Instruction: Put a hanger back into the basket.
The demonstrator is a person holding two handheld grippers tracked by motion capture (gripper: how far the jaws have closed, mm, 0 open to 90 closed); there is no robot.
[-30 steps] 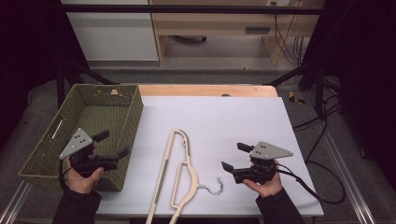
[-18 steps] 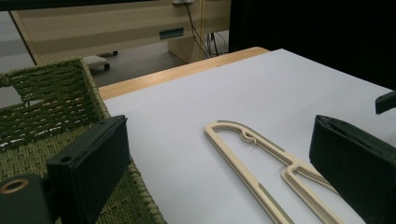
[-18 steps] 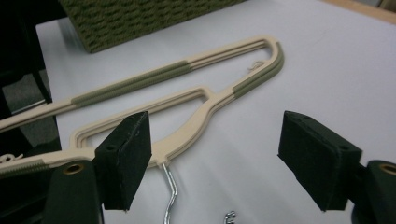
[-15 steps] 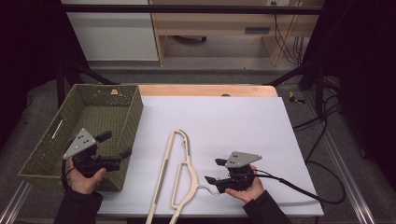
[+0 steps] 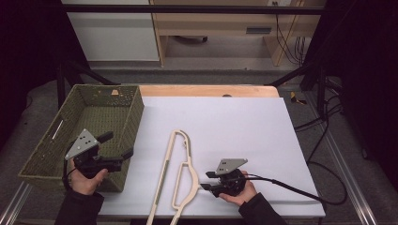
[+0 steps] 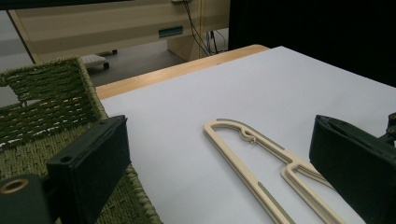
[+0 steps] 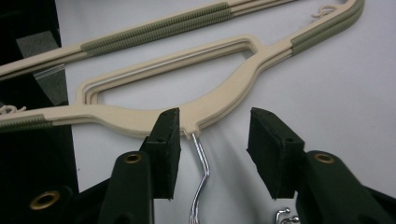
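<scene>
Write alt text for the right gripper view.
The right hand-held gripper has its two black jaws set apart on either side of the metal hook of a cream plastic hanger lying flat on the white table, pads not yet pressing.

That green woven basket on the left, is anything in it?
Empty, as far as visible: the green woven basket shows bare weave inside. The cream plastic hanger lies outside on the white table.

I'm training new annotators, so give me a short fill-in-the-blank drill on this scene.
1. The cream clothes hanger lies flat on the ____ sheet.
2. The metal hook sits between the jaws of the ____ hand-held gripper.
3. The left hand-held gripper hovers at the green woven ____.

Missing words: white; right; basket
</scene>
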